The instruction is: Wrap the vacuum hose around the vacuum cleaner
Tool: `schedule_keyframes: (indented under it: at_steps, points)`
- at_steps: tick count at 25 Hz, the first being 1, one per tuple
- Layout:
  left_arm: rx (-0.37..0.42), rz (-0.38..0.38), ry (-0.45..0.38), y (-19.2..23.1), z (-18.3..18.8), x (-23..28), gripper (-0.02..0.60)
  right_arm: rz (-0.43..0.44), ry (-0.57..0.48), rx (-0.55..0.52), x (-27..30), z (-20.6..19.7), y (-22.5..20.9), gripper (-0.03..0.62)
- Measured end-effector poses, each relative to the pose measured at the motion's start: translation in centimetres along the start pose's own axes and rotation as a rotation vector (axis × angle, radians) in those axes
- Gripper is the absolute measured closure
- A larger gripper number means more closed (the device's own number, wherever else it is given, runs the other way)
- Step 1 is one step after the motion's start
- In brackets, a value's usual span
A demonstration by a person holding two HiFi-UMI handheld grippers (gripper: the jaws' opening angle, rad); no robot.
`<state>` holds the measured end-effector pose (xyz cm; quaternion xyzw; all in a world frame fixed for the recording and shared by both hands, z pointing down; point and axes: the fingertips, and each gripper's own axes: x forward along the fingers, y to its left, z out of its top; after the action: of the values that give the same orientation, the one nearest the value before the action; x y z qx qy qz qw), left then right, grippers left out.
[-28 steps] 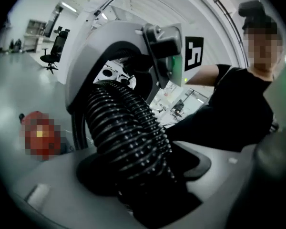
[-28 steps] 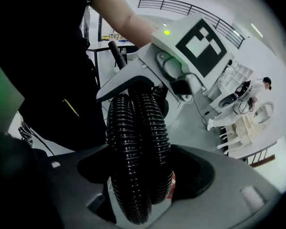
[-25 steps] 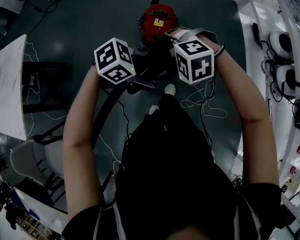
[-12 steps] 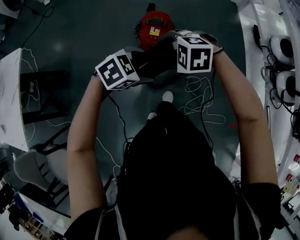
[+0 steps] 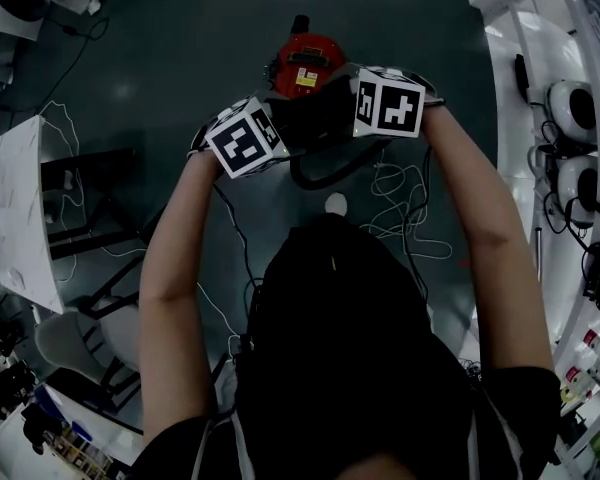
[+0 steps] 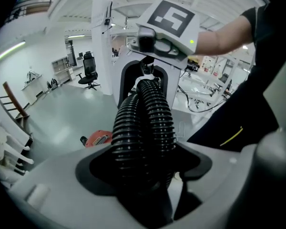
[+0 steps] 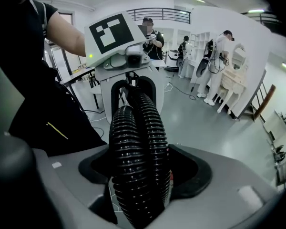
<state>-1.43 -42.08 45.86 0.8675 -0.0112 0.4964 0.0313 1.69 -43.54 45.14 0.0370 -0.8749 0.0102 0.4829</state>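
The red vacuum cleaner (image 5: 305, 65) stands on the dark floor ahead of me and shows small in the left gripper view (image 6: 97, 138). Its black ribbed hose (image 5: 330, 173) is folded double and stretches between both grippers. My left gripper (image 5: 278, 130) holds the two strands (image 6: 143, 128) between its pads. My right gripper (image 5: 342, 110) grips the same doubled hose (image 7: 136, 147) from the other side. Both pairs of jaws have just been closing a little on the hose. Each gripper faces the other: the right gripper (image 6: 145, 80) and the left gripper (image 7: 128, 87) show with the hose running into them.
Loose white cables (image 5: 400, 193) lie on the floor by my feet. A white table (image 5: 15, 208) and a dark frame (image 5: 80, 198) stand at the left, white benches (image 5: 550, 88) at the right. Several people (image 7: 214, 66) stand farther off.
Both grippers have moved up the picture, closer to the red vacuum cleaner, and have tilted downward. A loop of hose now hangs below them.
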Motion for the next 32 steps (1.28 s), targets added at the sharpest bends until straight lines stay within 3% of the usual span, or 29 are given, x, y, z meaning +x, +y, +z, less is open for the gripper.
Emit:
schedule_keyframes:
  at_steps: [7, 11, 21, 32]
  points:
    - [0.003, -0.001, -0.036, 2.7, 0.2, 2.8, 0.232, -0.004, 0.004, 0.024, 1.2, -2.3, -2.7, 0.255]
    - [0.017, -0.006, -0.016, 4.7, -0.5, 4.4, 0.232, -0.011, 0.026, 0.062, 2.8, -3.4, -4.5, 0.256]
    - [0.089, -0.162, -0.012, 11.0, -3.1, 7.4, 0.229, 0.001, 0.01, 0.219, 7.0, -4.3, -10.1, 0.256]
    - [0.081, -0.3, -0.003, 17.7, -5.5, 11.1, 0.222, 0.054, 0.03, 0.343, 11.5, -6.1, -16.3, 0.258]
